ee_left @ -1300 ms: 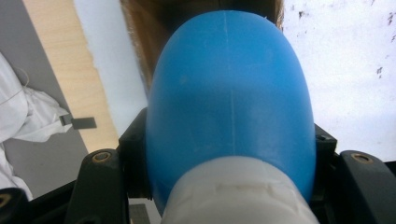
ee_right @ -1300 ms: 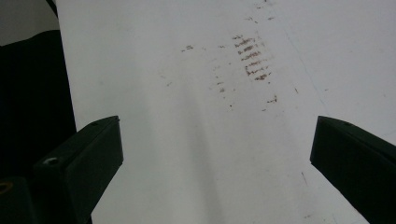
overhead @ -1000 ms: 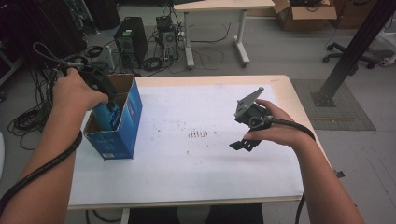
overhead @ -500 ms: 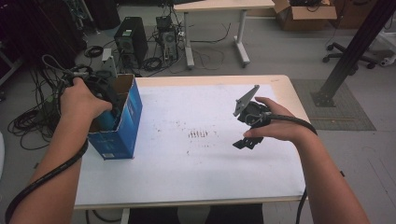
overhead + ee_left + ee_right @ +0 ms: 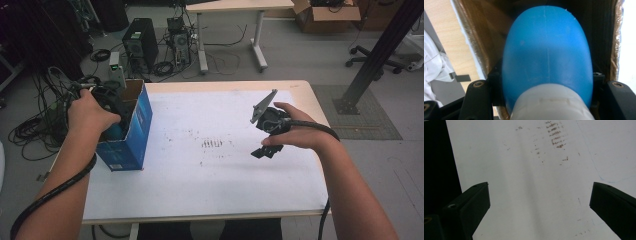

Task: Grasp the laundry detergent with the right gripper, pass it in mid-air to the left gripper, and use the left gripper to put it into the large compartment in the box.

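Right claw (image 5: 263, 151) held above the white worktop (image 5: 210, 180), jaws spread wide with nothing between, forearm angled in from bottom right, left claw (image 5: 546, 82) pointing down into the blue cardboard box (image 5: 131, 135) at the worktop's left edge, clamped on a blue bottle (image 5: 546, 55) with white cap, box print too small to read

White table top (image 5: 210, 190) with a patch of brown scuff marks (image 5: 214, 144) left of the right gripper (image 5: 263, 150), desktop computer tower (image 5: 139, 46) on the floor beyond the left gripper (image 5: 111, 102), tangled cables (image 5: 30, 125), grey desk legs (image 5: 202, 45), cardboard carton (image 5: 327, 10) far back, office chair base (image 5: 372, 55)
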`<control>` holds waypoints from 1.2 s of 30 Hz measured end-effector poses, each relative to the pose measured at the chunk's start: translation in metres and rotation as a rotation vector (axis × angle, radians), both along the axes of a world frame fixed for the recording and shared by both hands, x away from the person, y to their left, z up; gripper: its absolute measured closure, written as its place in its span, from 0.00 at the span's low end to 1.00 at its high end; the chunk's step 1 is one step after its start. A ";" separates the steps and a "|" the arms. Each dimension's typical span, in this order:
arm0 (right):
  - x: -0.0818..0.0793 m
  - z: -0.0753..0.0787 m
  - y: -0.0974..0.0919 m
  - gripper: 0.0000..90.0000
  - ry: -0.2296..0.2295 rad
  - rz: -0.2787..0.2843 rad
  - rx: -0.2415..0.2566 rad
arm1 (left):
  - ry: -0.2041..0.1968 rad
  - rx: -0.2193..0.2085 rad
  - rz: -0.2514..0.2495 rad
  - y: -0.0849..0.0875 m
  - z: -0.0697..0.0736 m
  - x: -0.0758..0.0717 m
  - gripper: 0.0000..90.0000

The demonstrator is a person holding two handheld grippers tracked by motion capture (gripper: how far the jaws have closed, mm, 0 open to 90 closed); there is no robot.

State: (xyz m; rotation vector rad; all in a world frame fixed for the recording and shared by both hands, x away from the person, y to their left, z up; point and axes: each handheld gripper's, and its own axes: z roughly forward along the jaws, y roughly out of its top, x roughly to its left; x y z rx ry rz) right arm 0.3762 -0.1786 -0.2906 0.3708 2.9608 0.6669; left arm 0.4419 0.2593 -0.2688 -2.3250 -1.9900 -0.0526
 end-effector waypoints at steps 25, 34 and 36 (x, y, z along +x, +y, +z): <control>-0.001 -0.001 0.001 0.03 -0.003 -0.001 0.005 | -0.018 -0.020 0.006 0.005 -0.016 -0.002 0.43; -0.001 0.000 0.000 0.03 -0.011 -0.010 0.007 | -0.036 -0.021 -0.002 0.005 -0.017 -0.003 0.42; -0.002 0.000 -0.001 0.03 -0.012 -0.013 0.010 | -0.036 -0.022 -0.005 0.005 -0.017 -0.003 0.42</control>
